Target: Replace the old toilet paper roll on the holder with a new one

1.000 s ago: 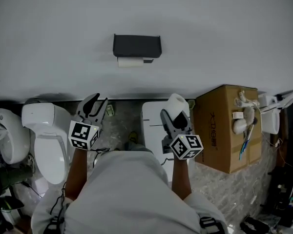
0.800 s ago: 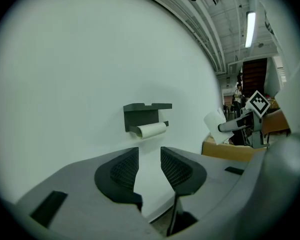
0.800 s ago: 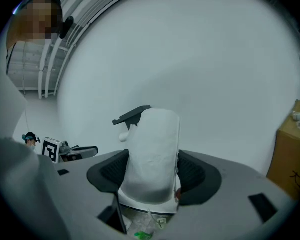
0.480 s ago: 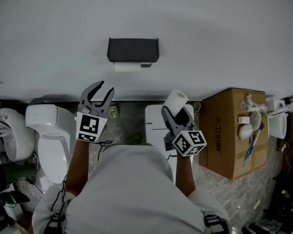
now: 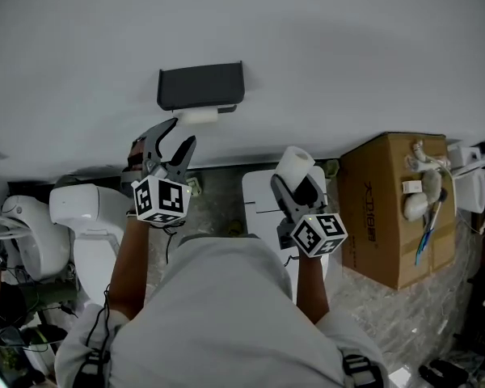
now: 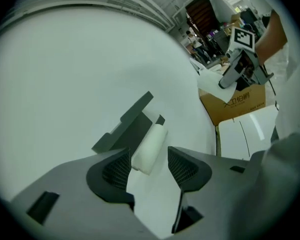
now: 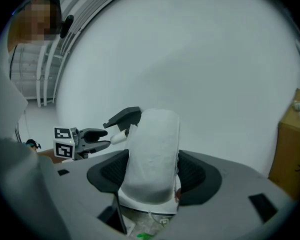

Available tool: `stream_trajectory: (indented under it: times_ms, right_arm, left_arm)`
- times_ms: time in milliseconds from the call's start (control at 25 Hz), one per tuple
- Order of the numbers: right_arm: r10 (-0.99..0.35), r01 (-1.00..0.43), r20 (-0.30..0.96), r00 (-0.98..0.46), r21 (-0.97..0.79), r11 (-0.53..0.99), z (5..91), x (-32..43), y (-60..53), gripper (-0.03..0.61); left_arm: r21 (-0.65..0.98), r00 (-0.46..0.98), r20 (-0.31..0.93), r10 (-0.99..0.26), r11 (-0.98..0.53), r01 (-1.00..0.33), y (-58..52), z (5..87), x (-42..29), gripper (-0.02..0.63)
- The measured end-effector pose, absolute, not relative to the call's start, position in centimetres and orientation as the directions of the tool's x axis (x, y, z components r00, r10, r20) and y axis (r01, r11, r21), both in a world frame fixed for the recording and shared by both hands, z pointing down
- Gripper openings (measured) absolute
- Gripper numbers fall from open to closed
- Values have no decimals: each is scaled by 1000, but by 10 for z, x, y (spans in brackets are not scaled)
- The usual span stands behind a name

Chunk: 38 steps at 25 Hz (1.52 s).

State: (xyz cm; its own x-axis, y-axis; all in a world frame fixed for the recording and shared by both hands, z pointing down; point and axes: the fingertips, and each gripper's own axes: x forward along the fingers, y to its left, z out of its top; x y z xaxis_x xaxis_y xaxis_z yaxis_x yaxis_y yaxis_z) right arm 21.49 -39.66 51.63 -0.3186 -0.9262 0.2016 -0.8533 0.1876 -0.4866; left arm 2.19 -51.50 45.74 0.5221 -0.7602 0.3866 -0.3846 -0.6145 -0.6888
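Holder [image 5: 200,86]: dark grey lidded bracket, fixed to the white far wall, left of centre.
Old roll [image 5: 197,116]: white, thin, lying level just under the holder.
New roll [image 5: 295,166]: white, full, upright, clamped in the right gripper [image 5: 294,188], near right.

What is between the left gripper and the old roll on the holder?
Nothing: only bare wall before the old roll, as the head view shows. The left gripper has just been opening, jaws empty.

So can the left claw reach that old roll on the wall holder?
Probably yes. The left gripper has just been opening its jaws, nothing between them, and is aimed at the old roll under the dark holder; nothing blocks the way.
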Motion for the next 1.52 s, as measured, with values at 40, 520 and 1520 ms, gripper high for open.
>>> stream_trajectory:
  times_ms: [40, 520, 1520]
  right_arm:
    - [-928, -849, 197, -315, -495, 183, 517, 218, -396, 304]
    - [-919, -834, 204, -337, -518, 191, 525, 231, -398, 304]
    - [-948, -844, 228, -220, -532, 68, 537, 290, -352, 304]
  left_arm:
    - [-710, 514, 397, -760, -609, -353, -518, 460, 26, 233]
    - [-819, 406, 464, -788, -556, -144, -547, 484, 46, 250]
    - [-891, 414, 395, -820, -452, -45, -550, 488, 120, 212]
